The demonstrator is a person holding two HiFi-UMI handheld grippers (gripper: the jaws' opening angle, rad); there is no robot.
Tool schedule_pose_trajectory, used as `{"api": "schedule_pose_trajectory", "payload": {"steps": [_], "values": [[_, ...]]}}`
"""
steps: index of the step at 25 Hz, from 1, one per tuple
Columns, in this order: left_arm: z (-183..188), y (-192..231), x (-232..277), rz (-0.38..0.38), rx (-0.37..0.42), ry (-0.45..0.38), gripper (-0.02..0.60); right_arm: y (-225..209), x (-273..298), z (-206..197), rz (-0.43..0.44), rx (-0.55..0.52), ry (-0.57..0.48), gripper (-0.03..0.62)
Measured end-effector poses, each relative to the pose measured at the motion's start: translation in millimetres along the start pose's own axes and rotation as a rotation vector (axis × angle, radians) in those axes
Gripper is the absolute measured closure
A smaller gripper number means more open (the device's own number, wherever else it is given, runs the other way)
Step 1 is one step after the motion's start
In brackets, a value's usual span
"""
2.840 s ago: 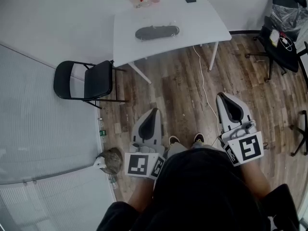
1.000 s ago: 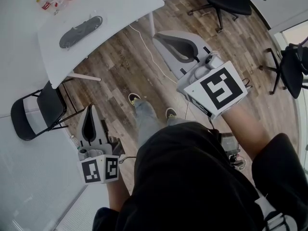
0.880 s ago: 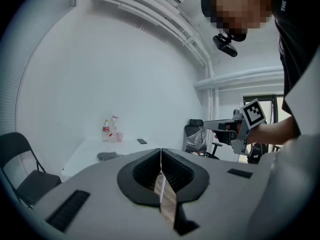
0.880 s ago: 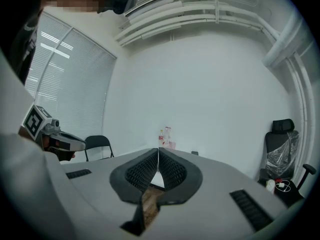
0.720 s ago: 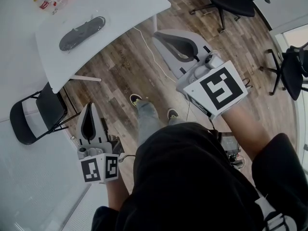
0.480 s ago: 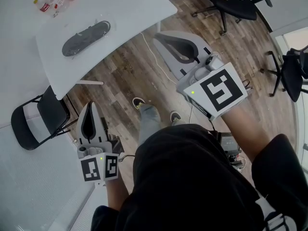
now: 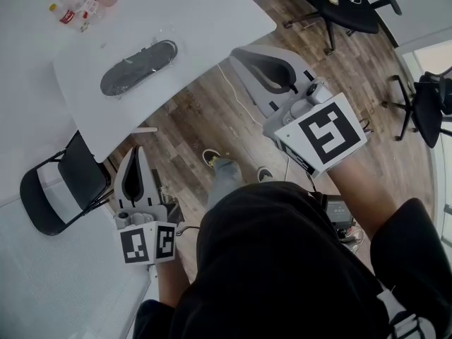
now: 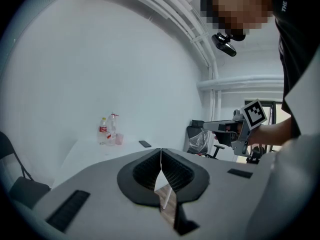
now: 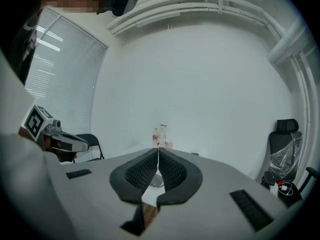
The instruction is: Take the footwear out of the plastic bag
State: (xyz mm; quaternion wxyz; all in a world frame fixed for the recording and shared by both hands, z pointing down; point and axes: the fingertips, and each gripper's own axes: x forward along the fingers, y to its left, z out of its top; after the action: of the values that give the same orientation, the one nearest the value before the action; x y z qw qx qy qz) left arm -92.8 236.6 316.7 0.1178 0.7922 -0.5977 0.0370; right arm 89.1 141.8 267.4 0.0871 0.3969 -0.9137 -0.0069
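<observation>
Your left gripper (image 7: 135,154) and right gripper (image 7: 244,56) are both clenched on nothing, short of the white table (image 7: 212,20). The dark footwear (image 7: 131,73) lies flat on it inside the clear plastic bag (image 7: 164,52). In the head view its long axis runs diagonally, lower left to upper right.

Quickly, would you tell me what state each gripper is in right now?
Left gripper: closed, fingers together, holding nothing.
Right gripper: closed, fingers together, holding nothing.
</observation>
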Motion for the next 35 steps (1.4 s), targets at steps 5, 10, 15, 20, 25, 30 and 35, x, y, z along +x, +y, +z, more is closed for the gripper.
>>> {"api": "schedule_pose_trajectory", "payload": {"steps": [5,10,15,20,25,30,35], "values": [[8.3,31.0,11.2,-0.019,-0.004,-0.004,0.557,8.3,29.6,7.7,-0.012,0.0,0.006,0.574],[8.0,63.9,17.5,-0.028,-0.017,-0.001,0.557,13.8,55.2,5.2,-0.033,0.007,0.022,0.574],[8.8,95.2,20.8,-0.016,-0.017,-0.001,0.557,22.2,79.0,3.4,-0.04,0.017,0.03,0.574],[11.7,109.5,29.0,-0.01,-0.021,0.006,0.558,22.9,93.6,2.9,-0.033,0.013,0.039,0.574],[14.3,118.2,49.0,-0.016,-0.016,0.025,0.557,9.6,113.6,7.7,-0.032,0.017,0.035,0.574],[22.6,129.4,80.1,-0.019,0.002,0.043,0.558,-12.0,145.9,10.8,-0.011,0.02,0.028,0.574],[16.6,150.3,119.4,-0.069,0.05,0.151,0.557,-34.6,183.2,10.9,0.013,0.035,0.027,0.574]]}}
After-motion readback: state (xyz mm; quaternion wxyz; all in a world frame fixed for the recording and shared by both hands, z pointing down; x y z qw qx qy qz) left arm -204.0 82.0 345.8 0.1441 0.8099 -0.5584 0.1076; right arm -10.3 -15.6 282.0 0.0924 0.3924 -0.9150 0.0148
